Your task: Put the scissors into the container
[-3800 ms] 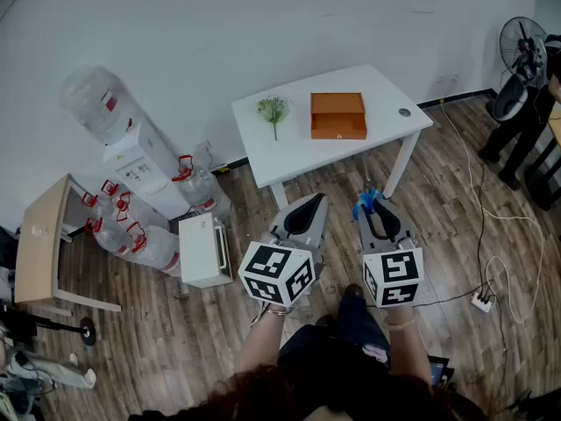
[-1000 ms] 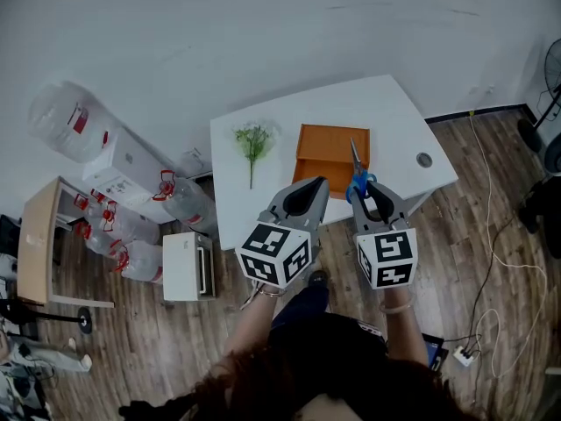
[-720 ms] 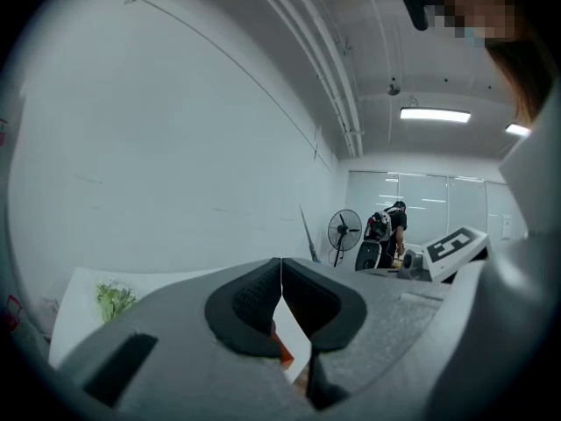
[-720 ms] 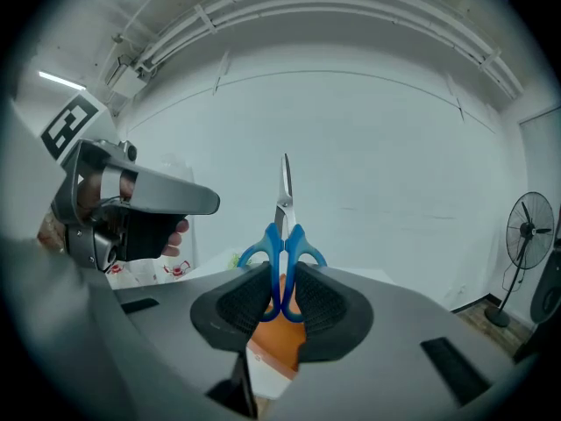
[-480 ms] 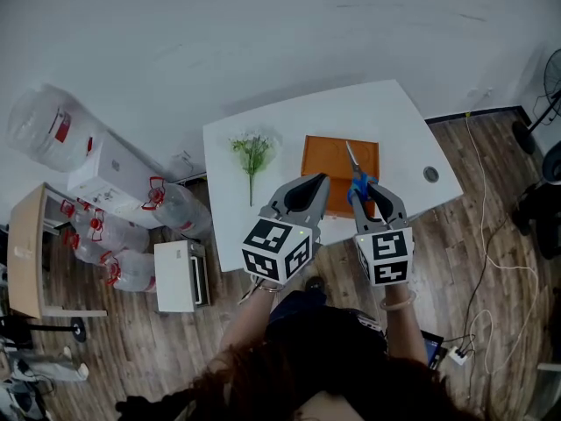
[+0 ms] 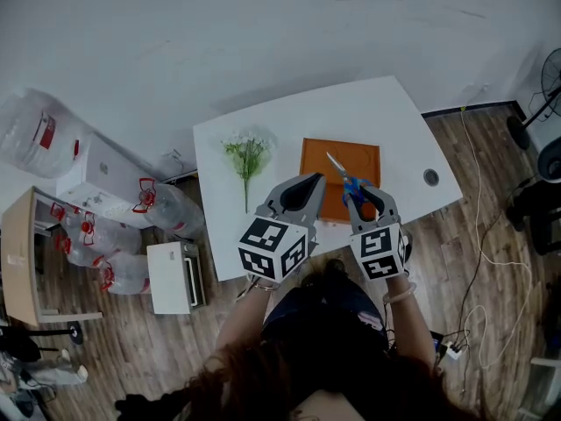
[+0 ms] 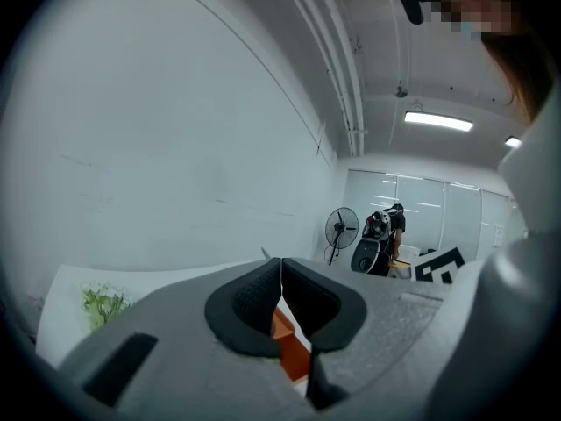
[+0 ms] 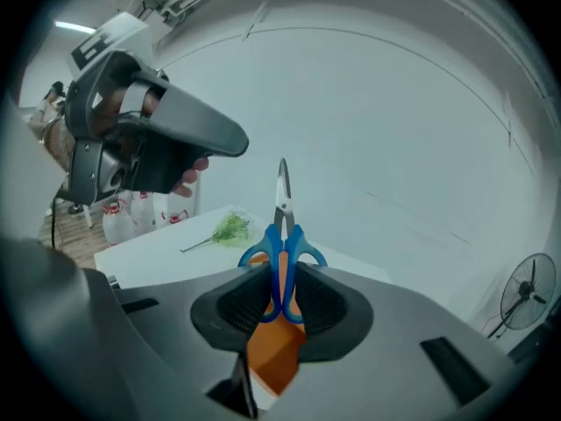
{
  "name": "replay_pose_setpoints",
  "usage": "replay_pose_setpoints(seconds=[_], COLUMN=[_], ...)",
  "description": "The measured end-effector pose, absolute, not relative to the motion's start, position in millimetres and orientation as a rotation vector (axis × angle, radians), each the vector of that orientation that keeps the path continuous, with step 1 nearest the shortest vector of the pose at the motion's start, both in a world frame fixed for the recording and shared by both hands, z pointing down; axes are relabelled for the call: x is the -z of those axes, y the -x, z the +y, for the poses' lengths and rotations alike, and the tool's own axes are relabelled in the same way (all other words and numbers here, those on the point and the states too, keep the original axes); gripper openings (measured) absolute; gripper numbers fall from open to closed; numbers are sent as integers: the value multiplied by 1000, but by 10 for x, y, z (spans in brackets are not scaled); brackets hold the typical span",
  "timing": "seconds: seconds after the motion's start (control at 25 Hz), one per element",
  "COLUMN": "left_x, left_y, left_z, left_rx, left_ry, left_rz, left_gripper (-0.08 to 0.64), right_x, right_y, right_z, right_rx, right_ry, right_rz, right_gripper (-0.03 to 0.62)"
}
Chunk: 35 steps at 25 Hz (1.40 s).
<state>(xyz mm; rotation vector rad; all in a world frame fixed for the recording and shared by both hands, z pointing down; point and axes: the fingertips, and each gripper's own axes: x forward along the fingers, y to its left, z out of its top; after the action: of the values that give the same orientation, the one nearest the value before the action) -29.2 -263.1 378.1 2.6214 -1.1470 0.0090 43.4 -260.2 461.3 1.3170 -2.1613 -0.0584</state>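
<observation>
Right tool (image 8: 280,298) is clamped on the scissors (image 8: 281,235) at the blue handles; left tool (image 7: 280,295) is pressed together, empty. Scissors are held over the white tabletop (image 6: 351,112), above the orange container (image 6: 320,169). Judged light, stiff, slick; handle loops are best gripped.

A plain white wall (image 6: 263,33) stands behind a white rectangular counter (image 6: 377,117) on a dark wood plank floor (image 6: 500,253). To the left are a white water dispenser (image 6: 96,178), clear water bottles with red handles (image 6: 162,207), a small white cabinet (image 6: 171,276) and a light wooden side table (image 6: 19,257). A black pedestal fan (image 6: 548,68) stands at the right, and a long ceiling lamp (image 7: 438,121) glows overhead
</observation>
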Motion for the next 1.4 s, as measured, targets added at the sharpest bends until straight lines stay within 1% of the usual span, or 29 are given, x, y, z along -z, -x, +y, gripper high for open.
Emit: replay_pose_setpoints(seconds=[0.16,0.8,1.4], left_x=[-3821,-4006,-4219], left_y=[270,164,252], left_z=[-2753,-3136,-3283], left_rx=[-2,10,-6], left_ry=[-2598,-2488,-2386], left_rz=[-1162,-1258,-1328], left_gripper=[17,17,17], right_x=[-4808,-5809,-6445], right_y=[-434,-384,-467], right_z=[-2703,-2814,-2938], right_rx=[99,85,16], right_ry=[-1201,-813,-632], right_rz=[-2127,-2032,-1891], right_gripper=[77,77,77])
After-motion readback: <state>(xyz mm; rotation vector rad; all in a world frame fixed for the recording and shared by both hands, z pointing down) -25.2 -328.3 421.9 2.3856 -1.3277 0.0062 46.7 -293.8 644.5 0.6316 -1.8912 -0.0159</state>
